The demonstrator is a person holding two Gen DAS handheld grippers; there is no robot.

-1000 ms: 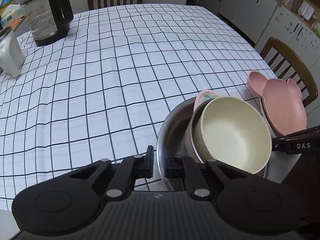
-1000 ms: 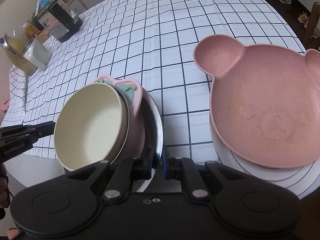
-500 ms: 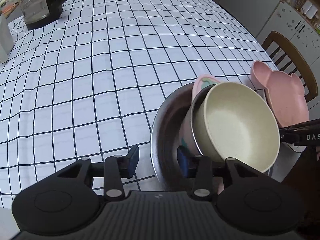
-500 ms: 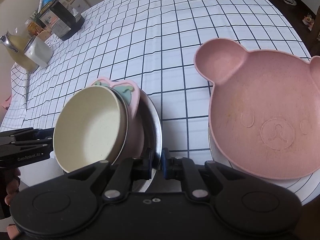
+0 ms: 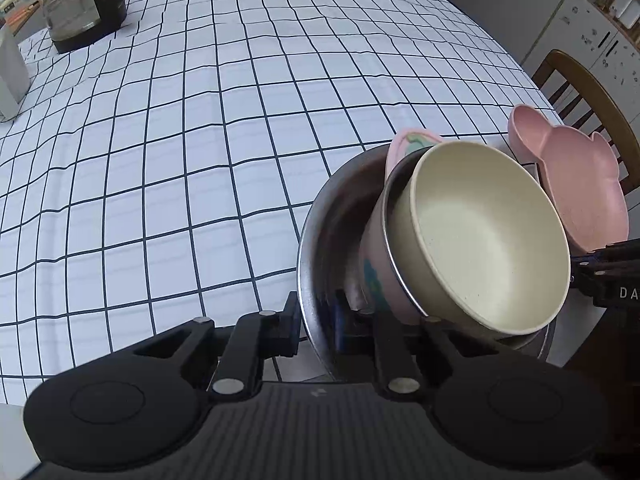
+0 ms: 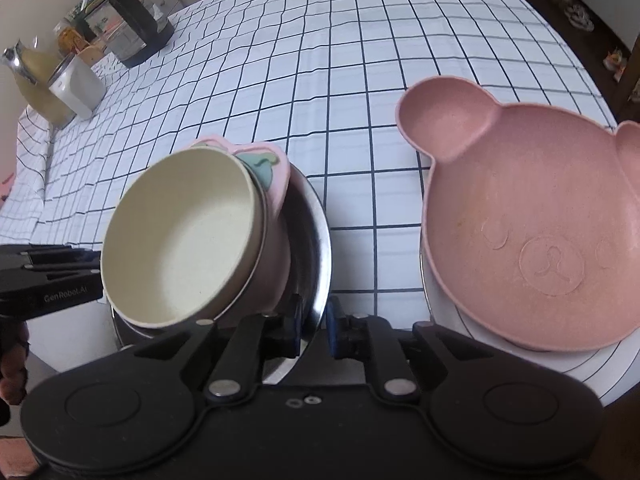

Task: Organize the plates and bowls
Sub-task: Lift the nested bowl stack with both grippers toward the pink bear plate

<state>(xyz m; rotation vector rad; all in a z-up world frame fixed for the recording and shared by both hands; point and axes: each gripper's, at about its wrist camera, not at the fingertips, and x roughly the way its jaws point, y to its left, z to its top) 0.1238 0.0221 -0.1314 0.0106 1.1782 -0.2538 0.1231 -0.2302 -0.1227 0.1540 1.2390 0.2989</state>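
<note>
The step in hand looks like the carrying of a nested stack: a steel bowl (image 5: 320, 248) that contains a pink patterned bowl (image 5: 374, 276), and inside that one a cream bowl (image 5: 488, 240) which leans to one side. The left claw (image 5: 318, 322) has its two fingers on each side of the steel rim, one outside and one inside; its jaws have just been closing, and now they pinch this rim. The right claw (image 6: 314, 326) is nearly pressed together and pinches the same steel rim at the opposite side, so both claws carry the stack just in front of them, at the near edge of the counter (image 5: 200, 140).

Just right of the right claw, the pink bear-shaped plate (image 6: 532, 232) lies on a white plate (image 6: 568, 368), near the stack but apart from it.

I judge that the next move needs both claws to travel together and at equal height, because the cream bowl is tilted and could slide out. Where the stack should go, I cannot tell.
</note>
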